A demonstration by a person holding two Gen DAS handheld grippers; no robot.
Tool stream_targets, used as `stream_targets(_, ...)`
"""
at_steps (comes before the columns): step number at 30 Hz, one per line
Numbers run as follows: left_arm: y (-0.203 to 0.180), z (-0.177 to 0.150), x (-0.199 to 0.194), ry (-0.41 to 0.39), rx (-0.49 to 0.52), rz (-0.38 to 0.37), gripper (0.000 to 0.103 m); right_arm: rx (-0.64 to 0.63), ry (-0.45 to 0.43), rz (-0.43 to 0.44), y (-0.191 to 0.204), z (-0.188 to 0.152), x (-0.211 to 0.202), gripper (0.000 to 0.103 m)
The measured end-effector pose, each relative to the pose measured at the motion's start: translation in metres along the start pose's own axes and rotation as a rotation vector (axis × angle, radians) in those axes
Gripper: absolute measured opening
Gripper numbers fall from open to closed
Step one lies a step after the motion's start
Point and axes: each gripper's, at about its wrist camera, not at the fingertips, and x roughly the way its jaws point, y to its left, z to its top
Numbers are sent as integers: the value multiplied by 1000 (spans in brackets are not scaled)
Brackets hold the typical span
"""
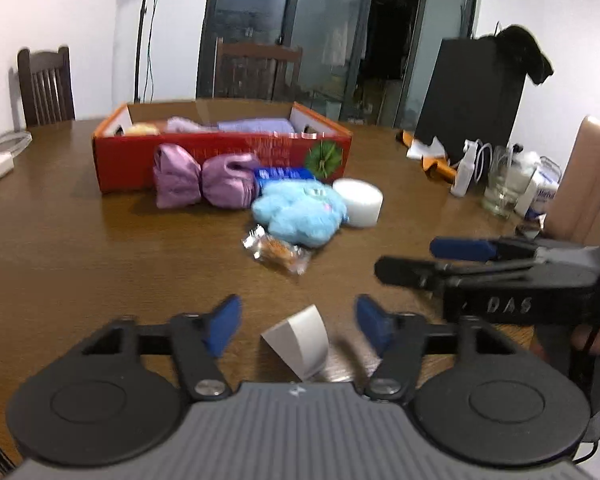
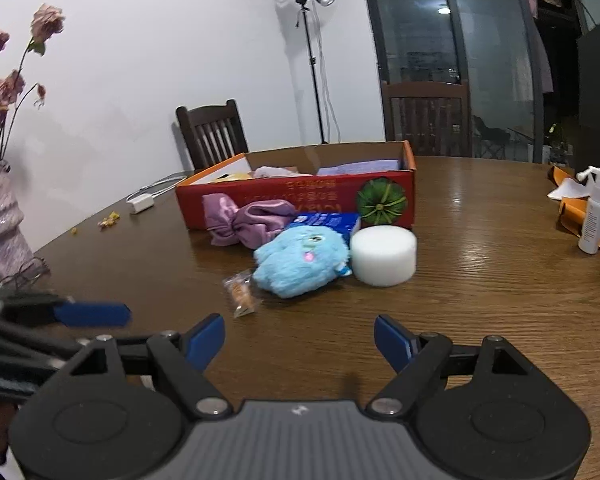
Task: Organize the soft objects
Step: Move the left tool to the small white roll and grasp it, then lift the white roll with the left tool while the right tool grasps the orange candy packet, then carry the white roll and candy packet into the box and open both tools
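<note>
1. Left wrist view. Left gripper (image 1: 298,326) low over the wooden table (image 1: 80,248), jaws wide, holding nothing; a small white folded card (image 1: 300,340) lies on the table between its fingers. Right gripper (image 1: 406,258) comes in from the right edge, seen side-on; no object in it.
2. Same view, ahead: red cardboard box (image 1: 220,160) with soft items already inside. In front of it, outside: purple satin bundle (image 1: 204,178) touching the box front, blue plush toy (image 1: 300,212), white foam cylinder (image 1: 358,202) just beside the plush, wrapped snack (image 1: 276,252) nearest the grippers.
3. Right wrist view. Right gripper (image 2: 300,344) spread wide and empty, aimed at the blue plush toy (image 2: 302,260), well short of it. Blue packet (image 2: 328,222) sits behind the plush, against the box (image 2: 300,196).
4. Judgement: step in hand is the reach for a loose soft item, likely the plush. Approach level, straddle its bulk, close gently on the middle so the fur compresses evenly, and avoid nudging the foam cylinder (image 2: 382,254).
</note>
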Motion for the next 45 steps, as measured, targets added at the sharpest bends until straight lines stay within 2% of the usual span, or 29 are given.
stream_targets(3, 0, -5, 8, 22, -7, -6, 49, 16, -2, -10, -5, 1, 2, 81)
stream_targets(5, 3, -6, 9, 30, 2, -6, 28, 13, -2, -11, -6, 3, 5, 81)
stream_targets(7, 9, -5, 9, 27, -7, -14, 25, 4, 2, -3, -4, 6, 11, 80)
stream_targets(16, 64, 14, -7, -52, -116, 84, 25, -158, 52, 109, 34, 30, 63, 55)
stream_targets(17, 69, 15, -8, -53, -127, 91, 25, -179, 62, 112, 39, 32, 70, 47)
stream_targets(19, 78, 14, -9, -56, -150, 103, 25, -214, 76, 111, 47, 35, 81, 41)
stream_targets(22, 86, 13, -6, -53, -172, 105, 25, -262, 115, 115, 56, 35, 94, 25)
stream_targets(24, 88, 12, -5, -54, -175, 97, 25, -270, 128, 103, 59, 32, 97, 22)
stream_targets(25, 87, 12, -5, -55, -174, 87, 25, -268, 126, 101, 60, 31, 97, 17)
stream_targets(26, 87, 12, -5, -56, -171, 78, 25, -261, 128, 104, 60, 30, 95, 15)
stream_targets(34, 77, 20, 11, -50, -138, 18, 25, -251, 154, 126, 55, 24, 82, 14)
stream_targets(36, 78, 33, 14, -62, -126, -7, 25, -217, 136, 160, 51, 30, 74, 14)
stream_targets(39, 83, 71, 14, -131, -98, -52, 25, -146, 69, 219, 36, 57, 63, 13)
stream_targets(42, 89, 134, 27, -223, -35, -77, 26, -95, -13, 247, 17, 104, 69, 13)
stream_targets(45, 101, 195, 68, -235, -7, -43, 26, -77, -50, 243, 0, 164, 105, 13)
